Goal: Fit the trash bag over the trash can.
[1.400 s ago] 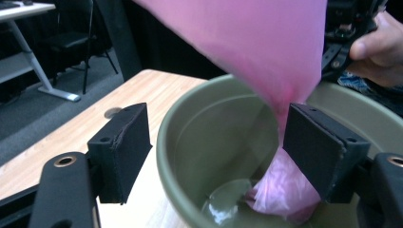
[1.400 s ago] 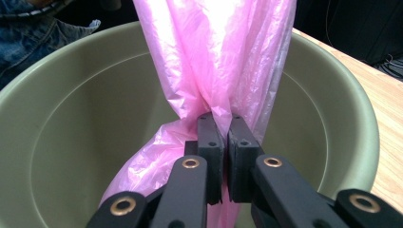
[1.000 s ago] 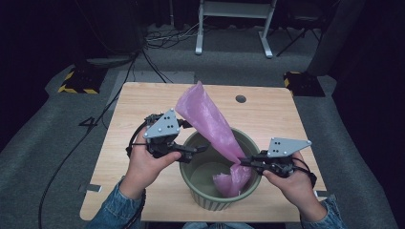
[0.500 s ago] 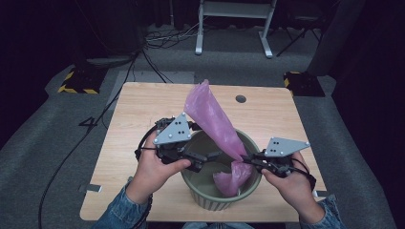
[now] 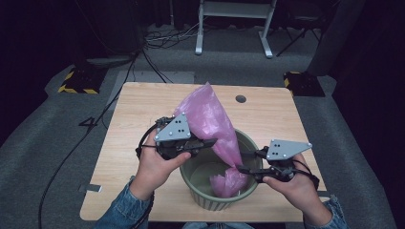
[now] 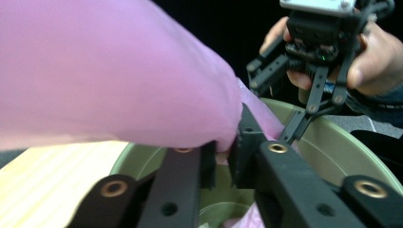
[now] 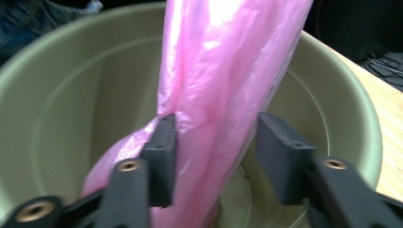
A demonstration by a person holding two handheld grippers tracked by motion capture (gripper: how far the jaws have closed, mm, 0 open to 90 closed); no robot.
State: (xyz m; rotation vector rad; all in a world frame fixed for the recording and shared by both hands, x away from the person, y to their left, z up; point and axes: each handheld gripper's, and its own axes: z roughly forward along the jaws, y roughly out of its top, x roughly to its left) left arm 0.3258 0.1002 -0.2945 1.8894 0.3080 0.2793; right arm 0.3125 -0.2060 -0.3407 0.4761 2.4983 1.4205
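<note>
Now left tool [image 6: 223, 156] pinching pink bag [image 6: 119, 71], right tool [image 7: 214, 152] parted

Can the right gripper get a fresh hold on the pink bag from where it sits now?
Probably yes. The right gripper has just been opening, and the bag hangs between its jaws over the green bin with nothing in the way. The left gripper pinches the bag higher up, keeping it taut.

hidden: pink bag [image 5: 212, 124] covers bin's [image 5: 248, 143] far rim | blurred: bin wall (right gripper view)
</note>
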